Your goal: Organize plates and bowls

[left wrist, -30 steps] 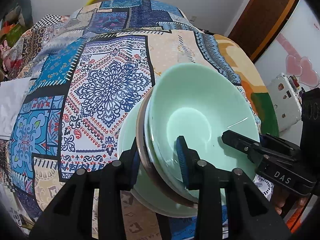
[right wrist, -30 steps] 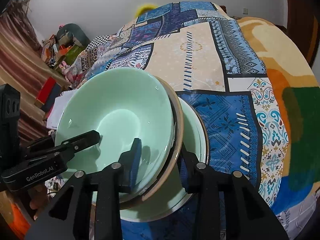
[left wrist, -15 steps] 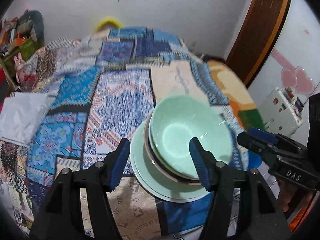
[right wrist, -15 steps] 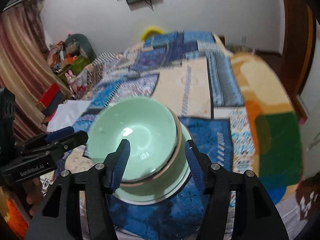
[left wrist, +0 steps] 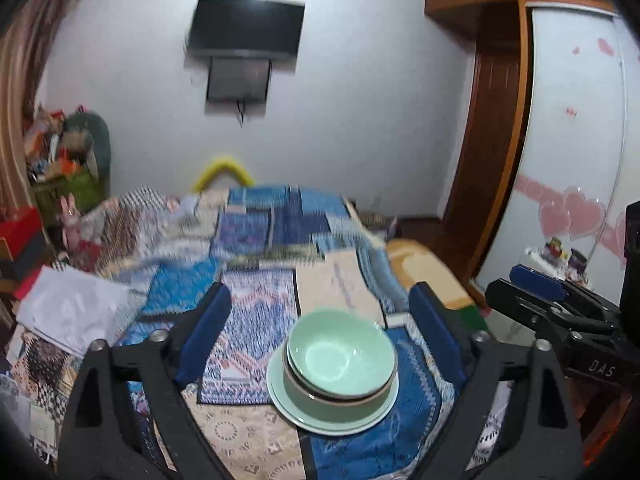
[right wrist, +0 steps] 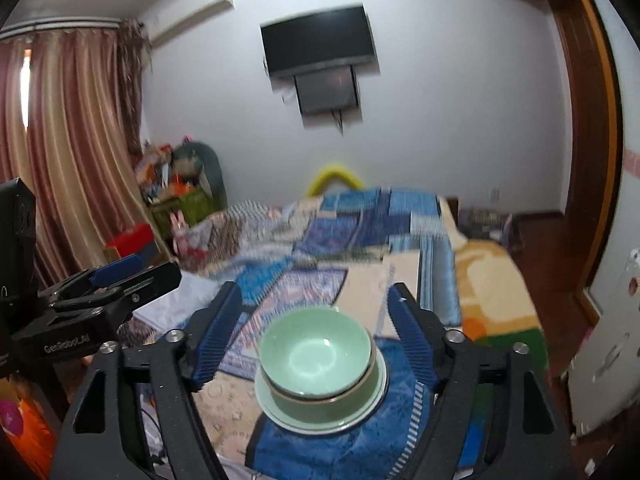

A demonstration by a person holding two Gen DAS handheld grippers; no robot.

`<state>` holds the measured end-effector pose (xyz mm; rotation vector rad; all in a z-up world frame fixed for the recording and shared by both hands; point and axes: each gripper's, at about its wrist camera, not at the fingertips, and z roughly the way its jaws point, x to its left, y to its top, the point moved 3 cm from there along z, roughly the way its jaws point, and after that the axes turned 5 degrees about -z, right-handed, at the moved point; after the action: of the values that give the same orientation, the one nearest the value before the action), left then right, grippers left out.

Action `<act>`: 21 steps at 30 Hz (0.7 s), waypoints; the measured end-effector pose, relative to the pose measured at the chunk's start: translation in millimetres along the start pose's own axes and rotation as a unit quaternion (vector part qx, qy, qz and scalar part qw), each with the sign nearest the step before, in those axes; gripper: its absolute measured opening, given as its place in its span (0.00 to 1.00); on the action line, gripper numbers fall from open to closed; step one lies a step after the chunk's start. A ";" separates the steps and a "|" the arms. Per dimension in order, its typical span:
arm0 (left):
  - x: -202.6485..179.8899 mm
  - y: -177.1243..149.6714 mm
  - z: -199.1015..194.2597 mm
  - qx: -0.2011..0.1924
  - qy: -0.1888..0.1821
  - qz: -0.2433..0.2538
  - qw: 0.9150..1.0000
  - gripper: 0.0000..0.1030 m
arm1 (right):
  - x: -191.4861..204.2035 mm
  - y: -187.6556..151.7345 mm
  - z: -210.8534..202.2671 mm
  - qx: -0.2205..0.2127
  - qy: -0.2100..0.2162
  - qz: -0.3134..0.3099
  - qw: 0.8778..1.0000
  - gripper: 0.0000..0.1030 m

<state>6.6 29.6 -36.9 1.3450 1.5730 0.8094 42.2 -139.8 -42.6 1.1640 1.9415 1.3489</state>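
A stack sits on the patterned bedspread: a pale green plate (left wrist: 308,420) at the bottom, a brown-rimmed green bowl (left wrist: 320,398) on it, and a pale green bowl (left wrist: 340,354) nested on top. The stack also shows in the right wrist view, with plate (right wrist: 320,426) and top bowl (right wrist: 316,350). My left gripper (left wrist: 320,332) is open and empty, held back above the stack. My right gripper (right wrist: 316,332) is open and empty too, raised behind the stack. Each gripper shows at the edge of the other's view.
The bed (left wrist: 256,264) with its patchwork cover reaches back to the wall. A white cloth (left wrist: 72,312) lies at its left edge. A TV (left wrist: 244,30) hangs on the wall. Clutter (right wrist: 176,188) and curtains (right wrist: 72,152) stand left; a wooden door frame (left wrist: 492,160) stands right.
Both grippers let go of the bowls' rims, opened wide and pulled back and up from the stack. The stack stays on the bed and looks smaller now.
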 end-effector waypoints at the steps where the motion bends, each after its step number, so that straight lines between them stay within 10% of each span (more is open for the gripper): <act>1: -1.6 1.7 -6.3 -0.008 -0.002 0.001 1.000 0.96 | 1.6 1.7 -4.9 -0.009 0.000 -0.003 1.000 0.75; 12: -9.1 5.0 -47.6 -0.065 0.008 0.011 0.998 1.00 | 12.2 5.9 -25.4 -0.059 -0.009 -0.010 0.998 0.99; 21: -14.4 0.1 -53.2 -0.069 0.006 0.018 0.997 1.00 | 12.4 5.1 -29.8 -0.062 -0.014 -0.006 0.998 1.00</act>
<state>-41.8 19.1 -12.9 1.2744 1.4784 0.9334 14.5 -143.0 -25.7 1.1041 1.8144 1.4185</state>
